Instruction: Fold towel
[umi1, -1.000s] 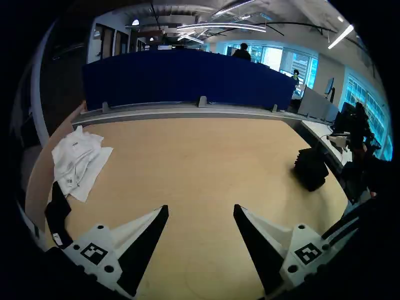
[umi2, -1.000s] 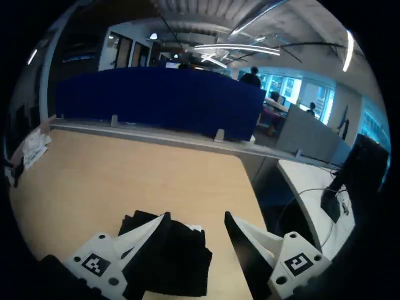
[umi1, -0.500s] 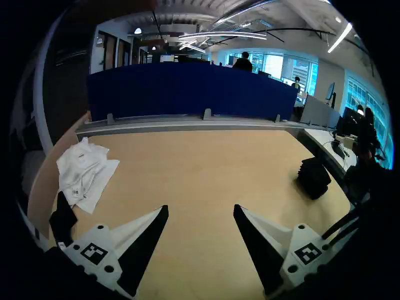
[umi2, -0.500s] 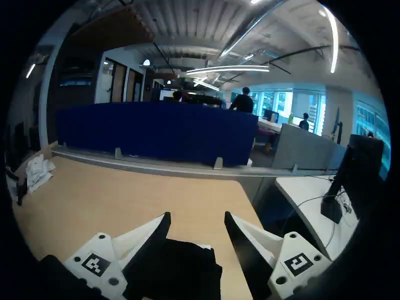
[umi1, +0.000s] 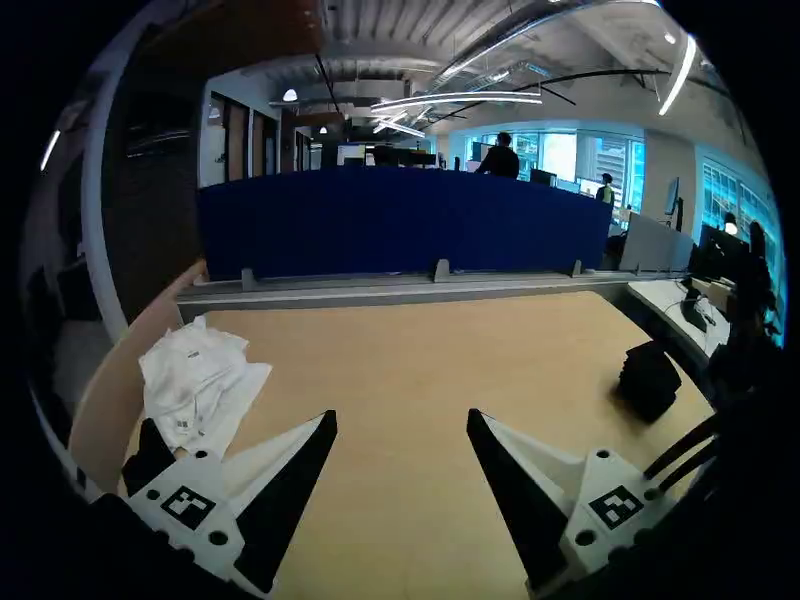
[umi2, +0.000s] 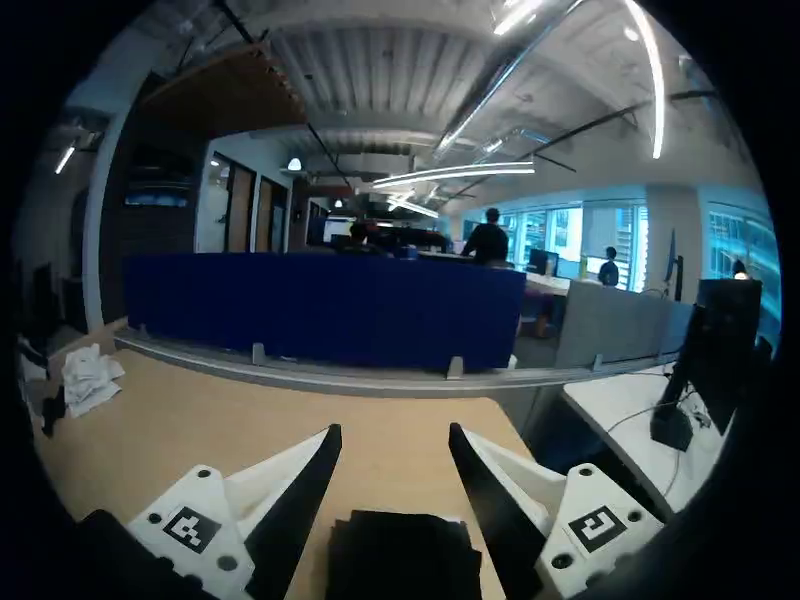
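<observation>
— Left gripper (umi1: 400, 415) is hovering spread, empty. Where's the white towel (umi1: 200, 385) lying?

— It's lying crumpled at nine o'clock on the desk (umi1: 430, 350); soft, light, so I'd be pinching a corner. Right gripper (umi2: 395, 428) is gaping too, black folded stack (umi2: 400, 555) at six o'clock.

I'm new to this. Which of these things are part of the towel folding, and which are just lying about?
Part of the job: crumpled white cloth pile, folded black stack, left gripper, right gripper, both open and empty.
Just there: blue divider, monitor on the next desk.
</observation>
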